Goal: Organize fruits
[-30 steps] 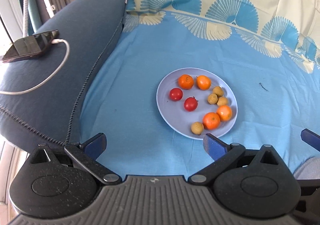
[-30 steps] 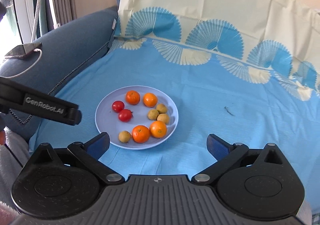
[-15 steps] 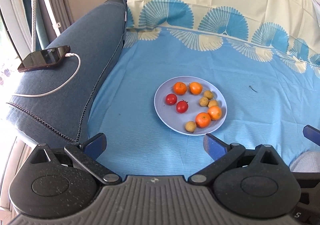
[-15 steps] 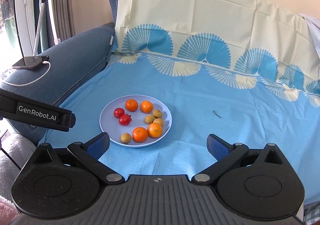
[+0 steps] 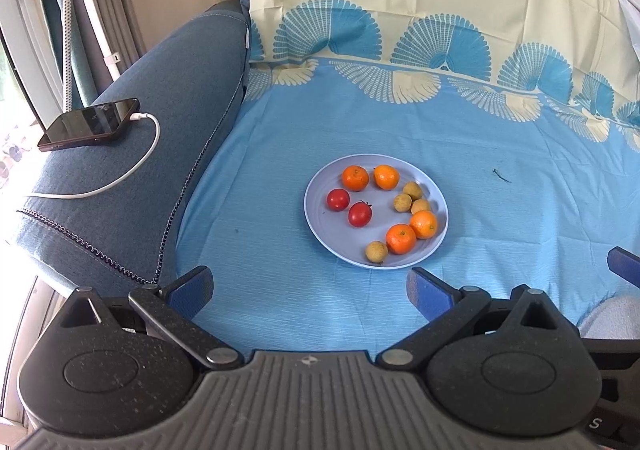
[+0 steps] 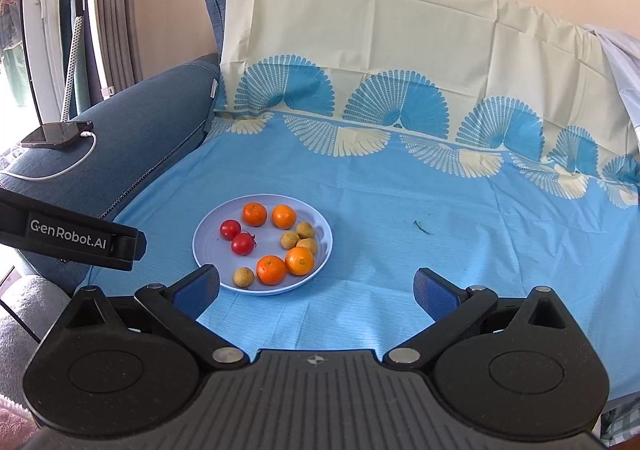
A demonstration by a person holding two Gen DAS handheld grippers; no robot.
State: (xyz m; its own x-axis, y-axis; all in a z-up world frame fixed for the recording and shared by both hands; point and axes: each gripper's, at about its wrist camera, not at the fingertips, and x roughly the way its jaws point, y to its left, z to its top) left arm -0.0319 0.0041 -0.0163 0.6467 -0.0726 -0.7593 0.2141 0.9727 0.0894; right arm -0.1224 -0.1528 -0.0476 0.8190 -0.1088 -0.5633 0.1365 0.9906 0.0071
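A pale blue plate [image 5: 320, 222] [image 6: 208, 250] lies on a blue sheet. On it are two cherry tomatoes [image 5: 338, 199] [image 6: 230, 229], several small oranges [image 5: 355, 177] [image 6: 254, 214] and several yellow-brown longans [image 5: 376, 251] [image 6: 243, 276], sorted in small groups. My left gripper [image 5: 310, 284] is open and empty, held back from the plate's near rim. My right gripper [image 6: 316, 286] is open and empty, near and to the right of the plate. The left gripper's side shows at the left of the right wrist view [image 6: 72, 236].
A dark blue sofa arm [image 5: 132, 178] rises at the left with a phone [image 5: 90, 124] on a white charging cable [image 5: 120, 180]. A patterned pillow [image 6: 400, 62] stands behind. A small dark stem [image 6: 422, 227] lies on the sheet right of the plate.
Both grippers have pulled back and up from the plate, so it looks smaller and more of the pillow and wall shows. The fruits have not moved.
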